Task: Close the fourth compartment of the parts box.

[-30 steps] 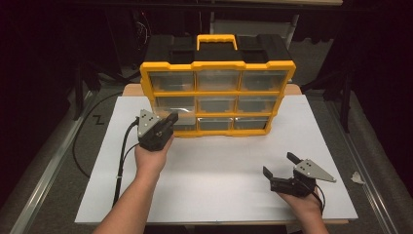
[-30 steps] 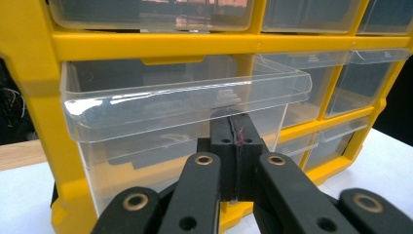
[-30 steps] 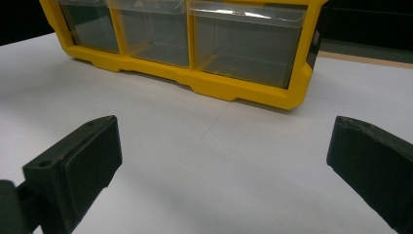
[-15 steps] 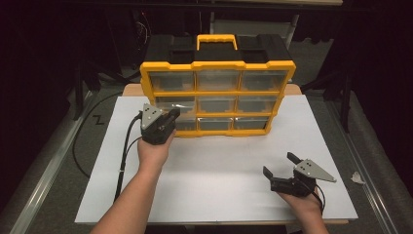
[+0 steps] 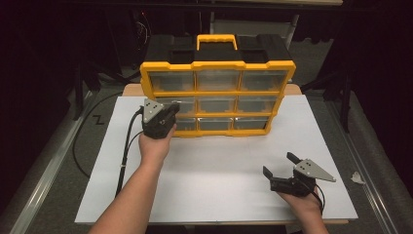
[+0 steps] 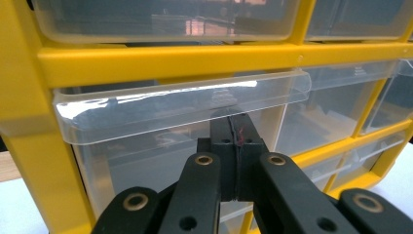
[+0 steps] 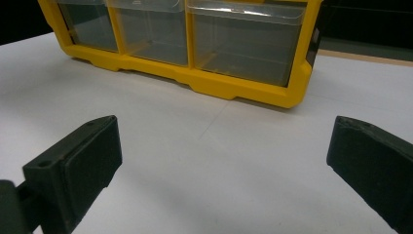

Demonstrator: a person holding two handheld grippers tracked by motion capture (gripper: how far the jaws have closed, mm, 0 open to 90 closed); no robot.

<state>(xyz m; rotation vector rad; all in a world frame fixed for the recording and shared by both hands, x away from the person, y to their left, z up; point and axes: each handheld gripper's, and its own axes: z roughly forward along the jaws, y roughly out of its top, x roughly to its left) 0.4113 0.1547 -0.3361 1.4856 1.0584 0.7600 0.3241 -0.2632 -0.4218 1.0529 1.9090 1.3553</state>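
Left claw (image 6: 233,146): black jaws pressed together with nothing between them, tips tucked under the clear lip of a drawer (image 6: 185,105) in the middle row, left column, probably to hook it and draw it out. Right claw (image 5: 281,171): jaws spread wide, holding nothing, resting low on the tabletop (image 5: 234,165) well apart from the cabinet, seemingly waiting its turn. Drawer: see-through plastic, glossy, with a curved overhanging lip for pulling. Cabinet (image 5: 217,66): yellow plastic frame, three rows of three clear drawers, black back, yellow carry handle on top, standing upright at the far side. Tabletop: flat white board, matte.
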